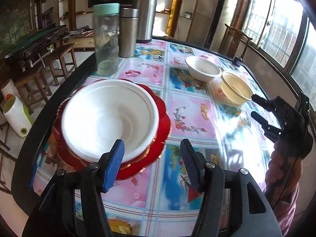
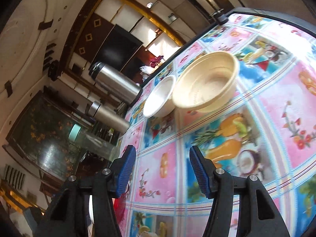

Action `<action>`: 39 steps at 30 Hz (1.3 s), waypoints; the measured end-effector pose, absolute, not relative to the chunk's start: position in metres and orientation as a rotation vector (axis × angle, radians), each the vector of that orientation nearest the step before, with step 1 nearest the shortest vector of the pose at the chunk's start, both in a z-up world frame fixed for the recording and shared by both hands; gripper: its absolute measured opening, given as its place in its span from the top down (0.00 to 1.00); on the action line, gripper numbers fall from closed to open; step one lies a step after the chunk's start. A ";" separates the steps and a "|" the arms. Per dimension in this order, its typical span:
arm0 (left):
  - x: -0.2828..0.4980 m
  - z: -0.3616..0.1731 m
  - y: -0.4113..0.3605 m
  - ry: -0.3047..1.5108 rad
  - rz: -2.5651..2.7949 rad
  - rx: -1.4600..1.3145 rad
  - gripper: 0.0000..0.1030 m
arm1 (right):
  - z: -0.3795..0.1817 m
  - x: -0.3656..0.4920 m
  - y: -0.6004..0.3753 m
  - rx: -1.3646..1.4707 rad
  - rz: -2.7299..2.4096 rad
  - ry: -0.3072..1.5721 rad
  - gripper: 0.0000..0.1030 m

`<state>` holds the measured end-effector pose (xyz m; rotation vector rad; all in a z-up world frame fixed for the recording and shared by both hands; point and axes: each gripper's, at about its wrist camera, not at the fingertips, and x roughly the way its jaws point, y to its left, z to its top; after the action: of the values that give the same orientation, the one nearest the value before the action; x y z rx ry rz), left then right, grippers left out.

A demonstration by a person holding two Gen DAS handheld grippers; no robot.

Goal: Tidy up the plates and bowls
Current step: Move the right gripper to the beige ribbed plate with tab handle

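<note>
The left gripper (image 1: pixel 152 154) hung over the near part of the table (image 1: pixel 189 114), its blue-padded fingers (image 1: pixel 115 164) spread apart with nothing between them. Just ahead and to the left of them sat a white bowl (image 1: pixel 109 118) resting on a red plate (image 1: pixel 158 138) with a scalloped gold-trimmed edge; the left finger's tip overlapped the bowl's near rim in the left wrist view, though whether it touched could not be told.

Farther across the table, a second white bowl (image 1: pixel 203 69) stood beside a cream bowl (image 1: pixel 235 88), the two nearly touching. The right gripper (image 1: pixel 258 108) appeared at the right edge of that view, held by a hand (image 1: pixel 284 169) in a pink sleeve, its fingers apart and its tip just beside the cream bowl's rim.

From the right wrist view, the right gripper (image 2: pixel 162 169) held its fingers (image 2: pixel 199 169) wide and empty, with the cream bowl (image 2: pixel 207 85) ahead, apart from the tips, and the white bowl (image 2: pixel 160 96) to its left.

At the table's far left edge stood a clear bottle (image 1: pixel 105 39) with a mint lid, a small steel flask (image 1: pixel 128 33) and a larger steel thermos (image 1: pixel 146 13).
</note>
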<state>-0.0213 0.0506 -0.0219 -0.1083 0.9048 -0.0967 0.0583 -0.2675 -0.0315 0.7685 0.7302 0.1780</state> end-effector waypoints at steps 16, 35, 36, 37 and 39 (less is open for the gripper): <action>-0.003 -0.056 -0.093 1.144 -0.412 0.053 0.44 | -0.052 0.035 -0.398 0.898 0.012 0.803 0.39; 0.176 -0.040 -0.111 1.224 -0.293 -0.560 0.33 | -0.034 0.173 -0.389 0.918 -0.002 0.931 0.39; 0.179 -0.043 -0.116 1.223 -0.291 -0.556 0.33 | -0.036 0.177 -0.385 0.893 0.000 0.940 0.39; 0.183 -0.047 -0.119 1.222 -0.294 -0.559 0.33 | -0.038 0.180 -0.383 0.874 0.003 0.950 0.39; 0.188 -0.048 -0.121 1.215 -0.302 -0.591 0.33 | -0.041 0.182 -0.384 0.876 0.026 0.951 0.39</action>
<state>0.1878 -0.1213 -0.0477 -0.5907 1.2154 -0.3018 0.1817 -0.3842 -0.0406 0.8758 0.9508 0.0259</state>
